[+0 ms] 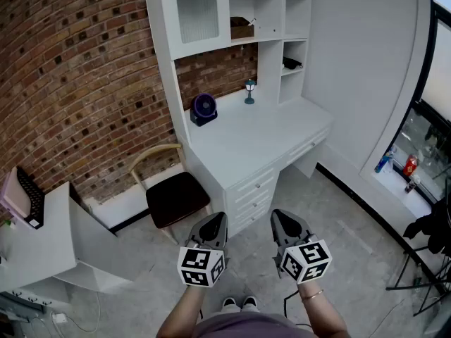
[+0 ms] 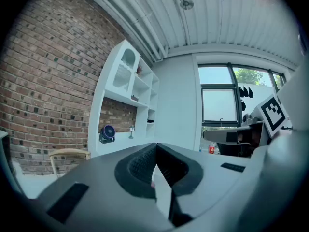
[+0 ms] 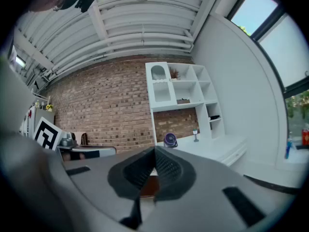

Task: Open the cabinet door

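- White cabinet door (image 1: 196, 13) sat closed, high on the desk hutch's left, well apart from both grippers.
- My left gripper (image 1: 214, 222) and right gripper (image 1: 280, 221) were pressed together, empty, level.
- I judged I should approach, spread one gripper's jaws and hook the door's free edge; I couldn't make out a handle.

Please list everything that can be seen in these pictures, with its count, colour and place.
Cabinet door: one, white, glazed, upper left of shelf unit, closed.
Desk: one, white, against the brick wall.
Fan: one, dark blue, on the desk.
Lamp: one, teal, on the desk.
Chair: one, dark seat, left of the desk.
Bottles: two, blue and red, window sill.
Left gripper: one, grey, shut, empty.
Right gripper: one, grey, shut, empty.
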The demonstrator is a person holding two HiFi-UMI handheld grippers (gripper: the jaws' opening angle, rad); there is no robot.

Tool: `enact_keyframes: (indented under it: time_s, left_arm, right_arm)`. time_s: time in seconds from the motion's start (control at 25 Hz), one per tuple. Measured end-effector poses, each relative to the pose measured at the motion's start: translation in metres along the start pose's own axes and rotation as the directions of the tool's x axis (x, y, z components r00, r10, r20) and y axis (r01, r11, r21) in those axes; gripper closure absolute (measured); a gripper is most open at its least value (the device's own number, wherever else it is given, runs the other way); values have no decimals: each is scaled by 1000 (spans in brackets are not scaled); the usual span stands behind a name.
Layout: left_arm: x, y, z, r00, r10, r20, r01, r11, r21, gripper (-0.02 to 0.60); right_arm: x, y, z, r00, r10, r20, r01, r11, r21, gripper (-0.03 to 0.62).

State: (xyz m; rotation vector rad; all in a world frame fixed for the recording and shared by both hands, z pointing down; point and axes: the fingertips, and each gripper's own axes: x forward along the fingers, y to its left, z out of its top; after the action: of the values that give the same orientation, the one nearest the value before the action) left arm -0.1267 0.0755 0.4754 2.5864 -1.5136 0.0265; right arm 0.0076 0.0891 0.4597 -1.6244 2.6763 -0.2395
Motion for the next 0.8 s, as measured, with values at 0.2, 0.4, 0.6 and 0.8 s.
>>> enact_keyframes:
  time_s: [0.2,0.4,0.6,0.8]
  left_arm:
    - [2,7,0,1000,8,0,-8,1000,-6,581]
    - [6,7,-5,1000,12,-8,-12,1000,-20,581]
    - [12,7,-6,1000,23,-10,-23,1000,-15,581]
    - [24,7,2,999,36,9,-36,999,10,580]
  right_arm:
    - [6,0,-2,1000,2,-9,-2,1000,-13,595]
    - [6,-4,-7,1000,6,-17,-6,1000,-4,595]
    - [6,-14,-7,1000,3,-9,-3,1000,-12,594]
    - [9,-34,0,1000,-16,6,17,999,-41,556]
